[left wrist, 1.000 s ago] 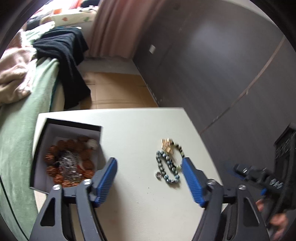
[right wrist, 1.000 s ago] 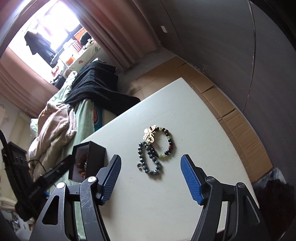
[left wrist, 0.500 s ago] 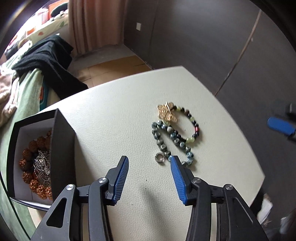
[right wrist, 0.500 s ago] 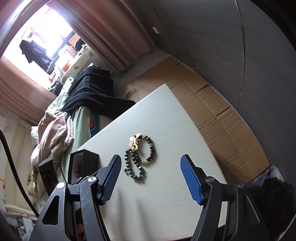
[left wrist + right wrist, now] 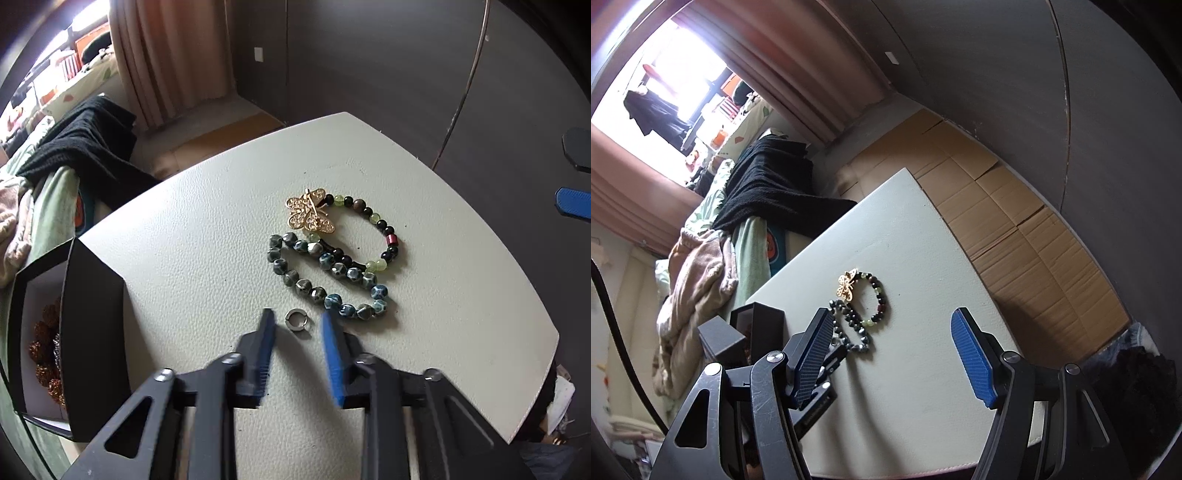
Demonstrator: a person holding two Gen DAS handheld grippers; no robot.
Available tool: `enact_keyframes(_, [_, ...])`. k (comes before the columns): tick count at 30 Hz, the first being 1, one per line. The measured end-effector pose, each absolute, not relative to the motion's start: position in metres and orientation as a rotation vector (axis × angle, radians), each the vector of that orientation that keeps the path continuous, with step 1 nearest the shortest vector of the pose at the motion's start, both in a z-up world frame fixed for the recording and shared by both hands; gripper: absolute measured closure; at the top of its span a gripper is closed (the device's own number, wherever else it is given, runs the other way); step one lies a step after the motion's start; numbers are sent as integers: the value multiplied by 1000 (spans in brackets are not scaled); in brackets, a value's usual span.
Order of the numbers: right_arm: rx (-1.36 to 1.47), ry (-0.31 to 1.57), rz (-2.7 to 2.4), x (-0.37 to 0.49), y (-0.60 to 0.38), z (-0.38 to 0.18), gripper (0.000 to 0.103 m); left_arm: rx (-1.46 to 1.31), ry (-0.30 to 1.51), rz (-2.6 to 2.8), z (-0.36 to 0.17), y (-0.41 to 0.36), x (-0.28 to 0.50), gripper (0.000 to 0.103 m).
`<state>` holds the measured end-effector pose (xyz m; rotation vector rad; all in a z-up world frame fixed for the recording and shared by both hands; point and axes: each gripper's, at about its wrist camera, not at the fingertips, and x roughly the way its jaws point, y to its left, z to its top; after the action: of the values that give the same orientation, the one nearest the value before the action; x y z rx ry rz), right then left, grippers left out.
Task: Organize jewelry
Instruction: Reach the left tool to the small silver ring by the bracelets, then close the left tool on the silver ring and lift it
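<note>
On the table (image 5: 184,236), left gripper (image 5: 295,321) jaws closing around flat-lying ring (image 5: 297,319); right gripper (image 5: 890,325) open.

The counter (image 5: 207,236) is pale cream with a pebbled grain. On it – a mottled blue-grey bead bracelet (image 5: 325,280), a gold filigree butterfly (image 5: 309,216), a silver ring (image 5: 297,319). The box (image 5: 92,314) is black.

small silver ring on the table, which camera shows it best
The left wrist view: the silver ring lies sharp between the closing left gripper fingertips, apart from the blue bead bracelet. In the right wrist view it is hidden behind a finger.
</note>
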<state>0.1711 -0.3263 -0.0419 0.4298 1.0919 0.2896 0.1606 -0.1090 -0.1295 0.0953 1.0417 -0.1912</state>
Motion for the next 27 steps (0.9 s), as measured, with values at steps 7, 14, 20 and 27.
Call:
enact_keyframes(7, [397, 1102, 302, 171, -316, -43, 35, 41, 1037, -192, -128, -100, 163, 93])
enact_keyframes(14, [354, 1114, 299, 172, -305, -47, 35, -57, 990, -175, -105, -77, 156, 93])
enact_keyframes(20, [263, 1147, 323, 174, -274, -58, 35, -104, 946, -156, -86, -60, 149, 93])
enact_keyframes(27, [168, 1233, 317, 180, -236, -88, 35, -166, 905, -127, -69, -28, 139, 93])
